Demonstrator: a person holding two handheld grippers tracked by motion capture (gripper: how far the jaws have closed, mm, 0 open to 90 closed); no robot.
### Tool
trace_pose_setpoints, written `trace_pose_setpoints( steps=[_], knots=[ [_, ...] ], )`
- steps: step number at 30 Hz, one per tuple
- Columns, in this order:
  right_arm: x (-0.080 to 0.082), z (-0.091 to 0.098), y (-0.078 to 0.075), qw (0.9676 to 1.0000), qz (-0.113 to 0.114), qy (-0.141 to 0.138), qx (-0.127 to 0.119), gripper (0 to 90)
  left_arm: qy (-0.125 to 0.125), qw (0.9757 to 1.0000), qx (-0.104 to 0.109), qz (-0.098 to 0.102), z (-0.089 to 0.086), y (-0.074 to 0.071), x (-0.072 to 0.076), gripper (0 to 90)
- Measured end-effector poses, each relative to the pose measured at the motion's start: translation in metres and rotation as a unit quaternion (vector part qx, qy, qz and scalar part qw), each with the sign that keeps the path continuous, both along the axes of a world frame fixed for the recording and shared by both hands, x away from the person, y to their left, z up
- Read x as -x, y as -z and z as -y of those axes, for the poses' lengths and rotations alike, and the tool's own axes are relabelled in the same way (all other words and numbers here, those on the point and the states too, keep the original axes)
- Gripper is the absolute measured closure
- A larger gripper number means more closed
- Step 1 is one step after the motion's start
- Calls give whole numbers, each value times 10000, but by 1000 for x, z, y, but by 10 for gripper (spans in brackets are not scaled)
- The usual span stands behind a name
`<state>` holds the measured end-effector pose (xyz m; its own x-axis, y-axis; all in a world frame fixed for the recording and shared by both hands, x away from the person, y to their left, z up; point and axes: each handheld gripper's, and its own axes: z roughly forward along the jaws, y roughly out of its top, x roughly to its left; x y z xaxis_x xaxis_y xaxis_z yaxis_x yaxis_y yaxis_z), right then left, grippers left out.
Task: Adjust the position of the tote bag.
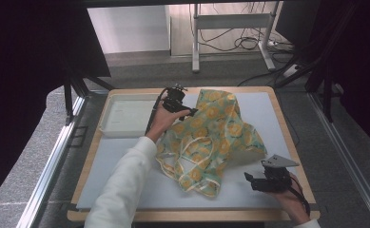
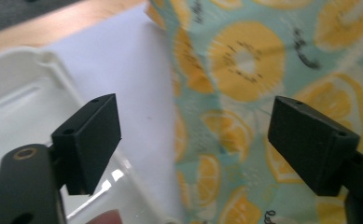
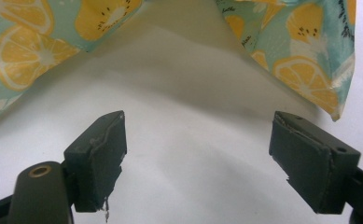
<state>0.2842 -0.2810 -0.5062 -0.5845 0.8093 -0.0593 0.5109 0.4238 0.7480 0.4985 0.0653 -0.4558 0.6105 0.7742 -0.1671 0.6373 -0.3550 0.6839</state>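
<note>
A teal cloth printed with yellow lemon slices (image 1: 211, 137) lies crumpled across the middle of the white mat (image 1: 263, 102). My left gripper (image 1: 189, 112) stands open at the cloth's far left edge; its own view has the cloth edge (image 2: 244, 93) between the jaws and nothing pinched. Near the front right, my right gripper (image 1: 246, 178) is open just off the cloth's right corner (image 3: 328, 88), and bare mat lies between its jaws (image 3: 198, 135).
A white tray (image 1: 125, 115) sits at the table's far left, right beside the left gripper, and its rim (image 2: 44, 60) is also in the left gripper view. Wooden table edges (image 1: 287, 137) frame the mat. A metal stand and cables are on the floor beyond.
</note>
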Motion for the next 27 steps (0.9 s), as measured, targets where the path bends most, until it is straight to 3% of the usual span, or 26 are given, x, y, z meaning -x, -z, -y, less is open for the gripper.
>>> trace_pose_setpoints(
  steps=[3, 5, 10, 12, 15, 17, 21, 23, 27],
  knots=[
    [0, 0, 0, 10000, 5, 0, 1, 186, 189, 9997, 6, -154, 13, 8, 5, 120],
    [0, 0, 0, 10000, -4, 3, 9, 186, 261, 9994, -122, -166, 21, 14, 8, 103],
    [0, 0, 1, 10000, -30, -6, 34, 186, 132, 9992, -373, -73, 30, 24, 7, 98],
    [0, 0, 1, 10000, -34, -7, 38, 186, 21, 9994, -344, -37, 31, 26, 3, 104],
    [-1, 0, 1, 10000, -39, 0, 41, 186, -125, 9998, -129, -74, 29, 29, -6, 107],
    [-1, 0, 2, 10000, -36, -3, 56, 186, -116, 9998, 45, -173, 30, 32, -11, 102],
    [-1, 0, 2, 10000, -48, -4, 82, 186, -84, 9996, 88, -266, 40, 42, -17, 90],
    [-1, 0, 2, 9999, -46, -1, 89, 186, -207, 9995, 29, -226, 44, 46, -19, 133],
    [-2, 0, 3, 9999, -46, 9, 103, 186, -313, 9994, -82, -142, 48, 51, -24, 350]
  ],
)
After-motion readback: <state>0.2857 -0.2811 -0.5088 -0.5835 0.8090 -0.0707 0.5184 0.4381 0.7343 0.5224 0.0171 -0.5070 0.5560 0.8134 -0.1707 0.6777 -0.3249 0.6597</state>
